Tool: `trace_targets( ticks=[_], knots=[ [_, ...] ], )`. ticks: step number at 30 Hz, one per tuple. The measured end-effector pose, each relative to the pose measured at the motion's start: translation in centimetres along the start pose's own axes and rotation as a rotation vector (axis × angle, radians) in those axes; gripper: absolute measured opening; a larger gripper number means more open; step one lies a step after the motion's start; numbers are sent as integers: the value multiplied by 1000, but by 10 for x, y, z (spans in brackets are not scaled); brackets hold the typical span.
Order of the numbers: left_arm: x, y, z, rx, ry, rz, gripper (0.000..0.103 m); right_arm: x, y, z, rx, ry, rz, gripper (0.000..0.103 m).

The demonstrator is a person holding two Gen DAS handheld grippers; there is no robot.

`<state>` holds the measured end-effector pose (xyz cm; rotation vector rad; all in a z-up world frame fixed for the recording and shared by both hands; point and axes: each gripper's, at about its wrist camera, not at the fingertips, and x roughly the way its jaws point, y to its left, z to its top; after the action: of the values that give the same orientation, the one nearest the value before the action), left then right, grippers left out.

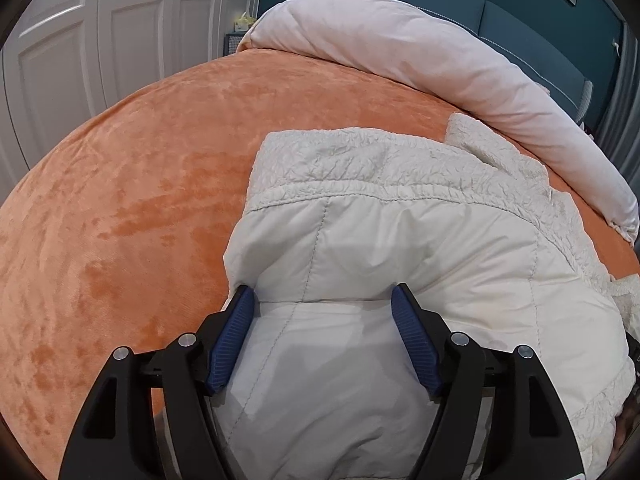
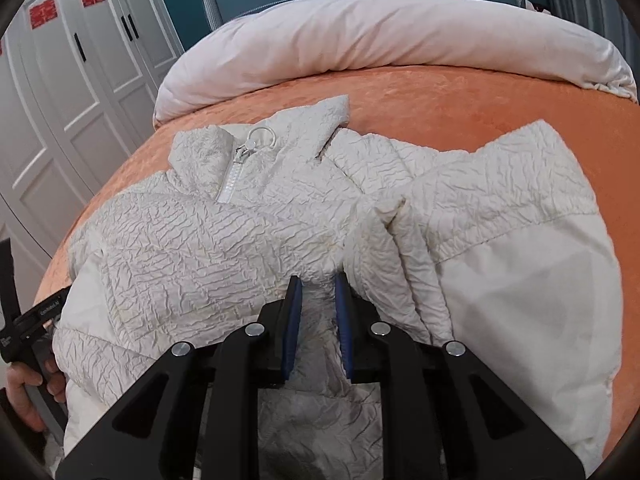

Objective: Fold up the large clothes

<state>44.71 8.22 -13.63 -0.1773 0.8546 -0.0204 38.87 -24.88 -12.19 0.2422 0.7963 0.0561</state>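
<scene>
- Currently spread on a bed with an orange velvety cover (image 1: 120,200): one cream-white padded jacket with crinkled quilted outer fabric and a smooth pale lining (image 2: 208,240).
- Lying front up, collar towards the far end, with one white plastic zip and ring pull (image 2: 244,160) closed at the neck.
- Judged partly folded: a section showing smooth lining already turned over onto the crinkled body at one side, a sleeve (image 2: 500,176) angled across the right part, nothing yet a compact bundle.
- Probably left to do: bringing in the remaining sleeve and side, then doubling the length.
- Left gripper (image 1: 324,300): two blue ribbed pads (image 1: 412,340) standing wide apart over the folded edge of smooth lining, fabric between them; no pinch visible, so read as released.
- Right gripper (image 2: 318,284): blue pads drawn nearly together, a ridge of crinkled fabric gathered between them; appears clamped on the jacket near its middle.
- Seen at the left edge of the right wrist view: one hand (image 2: 28,392) wrapped round the black handle of the other tool, just beside the jacket's near side.
- Count: one jacket, two grippers, one rolled pale pink duvet (image 2: 380,40) along the far end of the bed, one white panelled wardrobe (image 2: 60,100) with several doors beyond, red labels on three of them.
</scene>
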Motion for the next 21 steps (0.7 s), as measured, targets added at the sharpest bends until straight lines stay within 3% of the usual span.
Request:
trace_targets(
  ticks=[4,7,11,15,21],
  knots=[
    [-32,0,2,10,46,61,67,-42,15,5,-34,19,-78,20],
    [-84,13,-11,-11,65,-37,68,-100,18,-13,-46,-16,-63,42],
    [-163,54,-51,-43,81,-132,75,-196,-8,-76,-40,-28,-75,57],
    [-215,97,-100,-75,138,-156,78,-271,-48,-150,28,8,-139,70],
    [-249,137,-178,-188,260,-189,78,-316,-101,-245,298,139,-87,72]
  ],
)
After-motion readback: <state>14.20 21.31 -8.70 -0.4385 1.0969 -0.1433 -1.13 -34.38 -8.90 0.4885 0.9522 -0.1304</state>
